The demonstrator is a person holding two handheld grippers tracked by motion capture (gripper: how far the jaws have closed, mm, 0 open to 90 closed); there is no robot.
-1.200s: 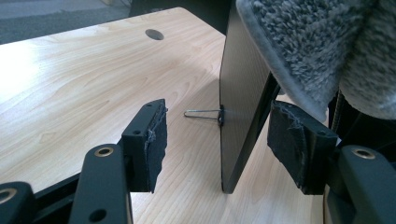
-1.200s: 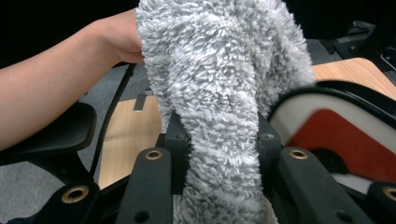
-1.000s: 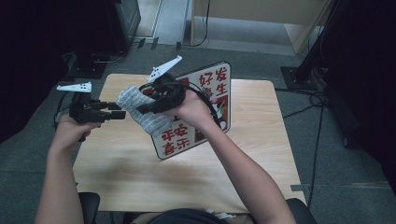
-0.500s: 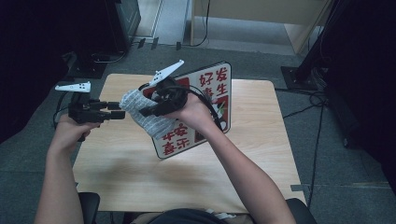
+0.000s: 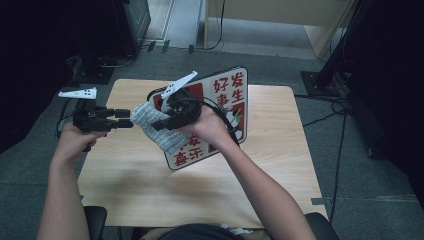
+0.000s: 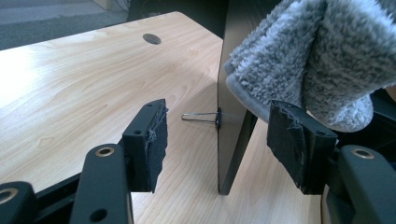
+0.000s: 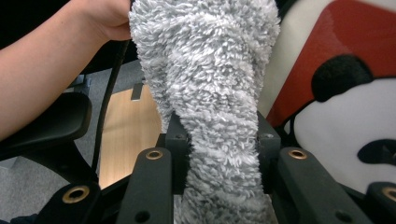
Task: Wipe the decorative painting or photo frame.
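1. The right gripper [image 5: 159,124] clamps the grey cloth [image 5: 152,125] against the sign board [image 5: 220,110].
2. The left gripper [image 5: 129,119], jaws apart, sits just left of the cloth.
3. Bare surface [image 5: 150,195] lies nearer.

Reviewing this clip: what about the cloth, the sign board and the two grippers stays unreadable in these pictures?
- Sign board: in the high view the right hand and cloth cover its middle.
- Cloth: the right gripper view cuts off its top and bottom ends.
- Left gripper: jaws open around the board's edge; whether a pad touches is unclear.
- Right gripper: shut on the cloth, pads buried in pile.
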